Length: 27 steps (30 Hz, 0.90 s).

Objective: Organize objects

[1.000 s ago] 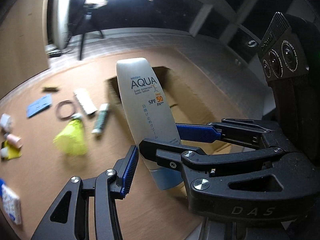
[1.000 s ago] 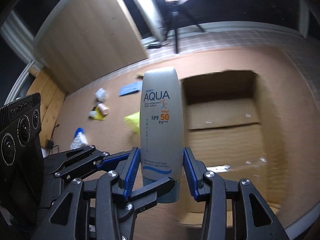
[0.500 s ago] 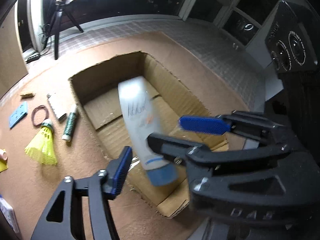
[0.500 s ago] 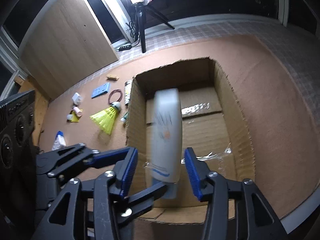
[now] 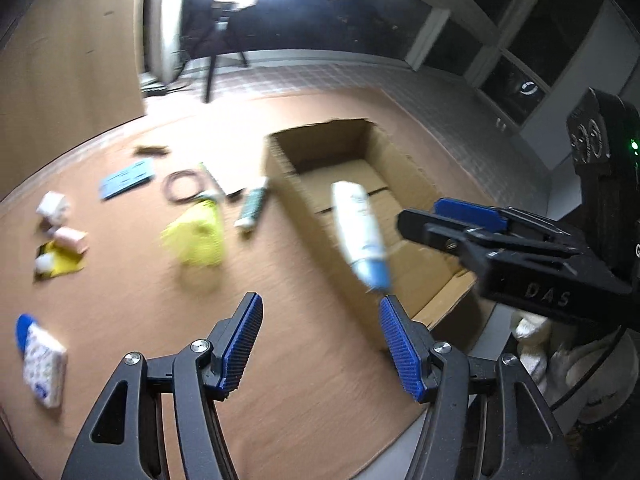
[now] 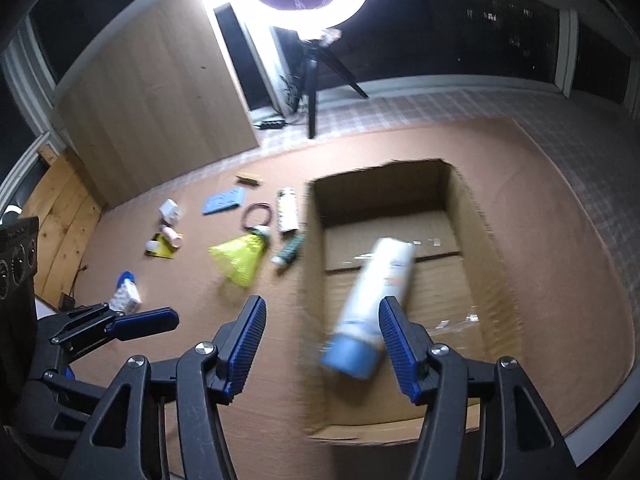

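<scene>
The white sunscreen bottle (image 6: 376, 304) with its blue cap lies blurred and tilted inside the open cardboard box (image 6: 476, 232), free of both grippers. My right gripper (image 6: 320, 344) hovers above the box's near left corner. Its jaws are opening, and neither pad presses on the bottle, which shows below and beside the right pad. In the left wrist view the bottle (image 5: 360, 232) sits in the box (image 5: 280, 160). My left gripper (image 5: 320, 344) stands open over the brown mat, nothing between its pads. The right gripper (image 5: 468, 216) shows at the right.
Left of the box lie a yellow shuttlecock (image 6: 240, 258), a green tube (image 6: 289, 254), a white can (image 6: 287, 214), a hair band (image 6: 258, 214), a blue card (image 6: 224, 200) and a tissue pack (image 6: 126, 296). A ring light on a tripod (image 6: 312, 92) stands behind.
Both grippers let go of the sunscreen bottle and it dropped into the box. The jaws widened, and the left gripper swung left, away from the box.
</scene>
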Available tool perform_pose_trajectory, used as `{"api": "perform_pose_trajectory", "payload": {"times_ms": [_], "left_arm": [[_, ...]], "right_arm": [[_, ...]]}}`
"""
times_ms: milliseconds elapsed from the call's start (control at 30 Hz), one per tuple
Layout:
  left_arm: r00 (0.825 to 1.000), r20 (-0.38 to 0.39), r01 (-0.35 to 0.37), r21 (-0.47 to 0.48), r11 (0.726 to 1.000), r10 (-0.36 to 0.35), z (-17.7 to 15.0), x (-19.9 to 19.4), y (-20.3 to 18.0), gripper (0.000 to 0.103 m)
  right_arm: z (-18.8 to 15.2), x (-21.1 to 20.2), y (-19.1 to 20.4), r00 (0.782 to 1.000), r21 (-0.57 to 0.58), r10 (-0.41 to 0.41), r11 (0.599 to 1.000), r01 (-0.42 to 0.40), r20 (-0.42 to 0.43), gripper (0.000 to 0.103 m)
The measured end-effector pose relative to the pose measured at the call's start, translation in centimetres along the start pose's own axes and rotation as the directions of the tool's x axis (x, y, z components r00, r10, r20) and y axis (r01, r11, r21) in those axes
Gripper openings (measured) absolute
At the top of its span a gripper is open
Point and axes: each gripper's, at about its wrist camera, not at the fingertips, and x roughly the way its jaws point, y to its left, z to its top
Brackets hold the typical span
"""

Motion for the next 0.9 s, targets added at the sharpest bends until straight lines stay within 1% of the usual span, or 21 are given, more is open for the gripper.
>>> {"api": "perform_pose_trajectory", "payload": {"times_ms": [133,200,300,400,433,500,533,633,667,733,800,867,900], "left_arm": [[0.999,0.022,-0.039,-0.021,0.999,0.040,-1.9,-3.1,4.0,0.065],[0.998,0.028,-0.055,-0.046,0.997,0.056,-3.0,-4.7,6.9,0.065],[0.997,0.030,-0.075,-0.078,0.994,0.078,-3.9,-6.2,10.5,0.065],[0.995,0.022,-0.096,-0.101,0.990,0.099,-4.4,-7.4,14.9,0.065],[0.994,0.021,-0.103,-0.101,0.989,0.106,-4.4,-7.6,15.7,0.065],[0.992,0.016,-0.119,-0.113,0.986,0.122,-3.8,-7.9,18.4,0.065],[0.992,0.014,-0.121,-0.115,0.986,0.123,-3.4,-7.9,19.1,0.065],[0.990,-0.001,-0.141,-0.154,0.978,0.142,-1.2,-7.3,22.8,0.064],[0.989,-0.002,-0.143,-0.162,0.976,0.145,-0.5,-7.0,23.5,0.064],[0.989,-0.010,-0.147,-0.204,0.968,0.148,1.2,-6.4,25.5,0.064],[0.990,-0.013,-0.137,-0.241,0.961,0.138,2.9,-5.4,26.7,0.064],[0.989,-0.024,-0.147,-0.274,0.950,0.146,4.5,-4.1,28.0,0.063],[0.991,-0.037,-0.131,-0.312,0.941,0.125,5.5,-3.0,29.1,0.063]], "right_arm": [[-0.4,0.2,4.4,1.000,-0.023,0.027,0.999,-0.026,0.015,0.055],[-0.6,0.6,6.3,0.999,-0.020,0.036,0.999,-0.036,0.013,0.055],[-1.1,1.9,9.2,0.999,-0.018,0.038,0.999,-0.039,-0.012,0.055],[-1.8,3.1,11.4,0.999,0.003,0.038,0.999,-0.038,-0.036,0.055],[-2.0,3.5,11.8,0.998,0.010,0.041,0.999,-0.040,-0.044,0.055],[-2.5,4.3,12.7,0.996,0.018,0.051,0.999,-0.050,-0.066,0.055],[-2.6,4.6,13.0,0.996,0.017,0.053,0.999,-0.052,-0.076,0.055],[-2.5,5.4,13.7,0.993,0.003,0.070,0.998,-0.070,-0.093,0.055],[-2.4,5.5,13.8,0.993,-0.004,0.075,0.997,-0.075,-0.095,0.055],[-2.2,5.8,13.8,0.991,-0.015,0.085,0.996,-0.087,-0.105,0.055],[-1.8,5.8,13.6,0.990,-0.027,0.092,0.995,-0.096,-0.105,0.055],[-1.5,5.9,13.3,0.990,-0.028,0.096,0.995,-0.099,-0.105,0.055],[-1.4,5.9,12.9,0.989,-0.024,0.102,0.994,-0.105,-0.108,0.055]]}}
